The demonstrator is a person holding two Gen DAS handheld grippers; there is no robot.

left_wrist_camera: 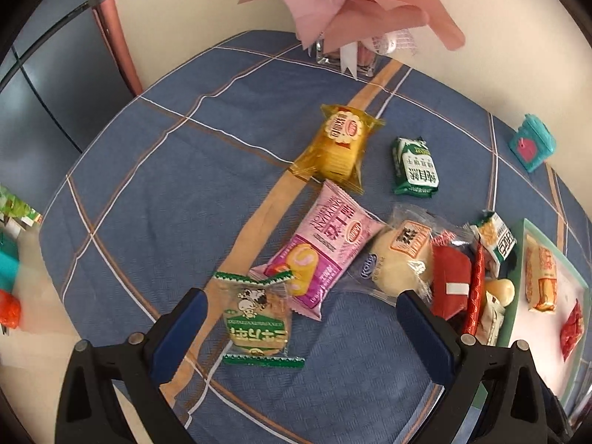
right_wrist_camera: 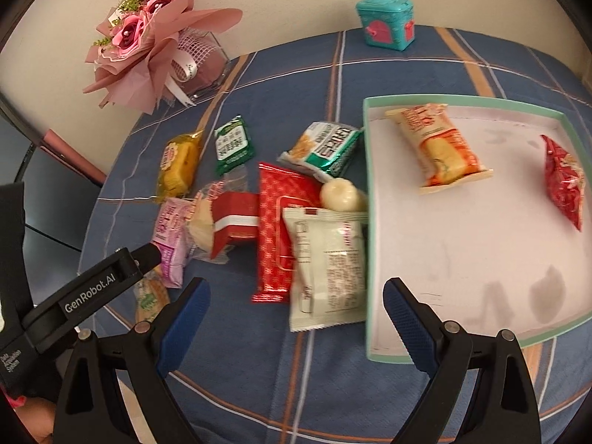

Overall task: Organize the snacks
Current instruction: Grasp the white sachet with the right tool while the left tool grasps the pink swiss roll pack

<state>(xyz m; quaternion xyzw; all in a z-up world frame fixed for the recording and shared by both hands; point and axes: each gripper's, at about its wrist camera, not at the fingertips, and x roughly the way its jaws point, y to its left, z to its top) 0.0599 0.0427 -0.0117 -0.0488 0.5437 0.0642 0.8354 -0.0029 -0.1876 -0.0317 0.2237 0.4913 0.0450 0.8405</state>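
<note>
My left claw (left_wrist_camera: 299, 314) spread wide over a green cookie packet (left_wrist_camera: 259, 323), gripping nothing, my right claw (right_wrist_camera: 296, 310) equally wide above a white packet (right_wrist_camera: 327, 270), tray (right_wrist_camera: 462, 101) beside it

Tray (right_wrist_camera: 373, 222) floor mostly bare; snack pile (right_wrist_camera: 296, 222) crowds its left wall; blue cloth (right_wrist_camera: 296, 388) near tools free.

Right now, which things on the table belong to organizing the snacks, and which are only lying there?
For the job:
- loose snack packets, e.g. white packet, pink packet
- tray

Lying about:
- flower bouquet
- teal box
</note>
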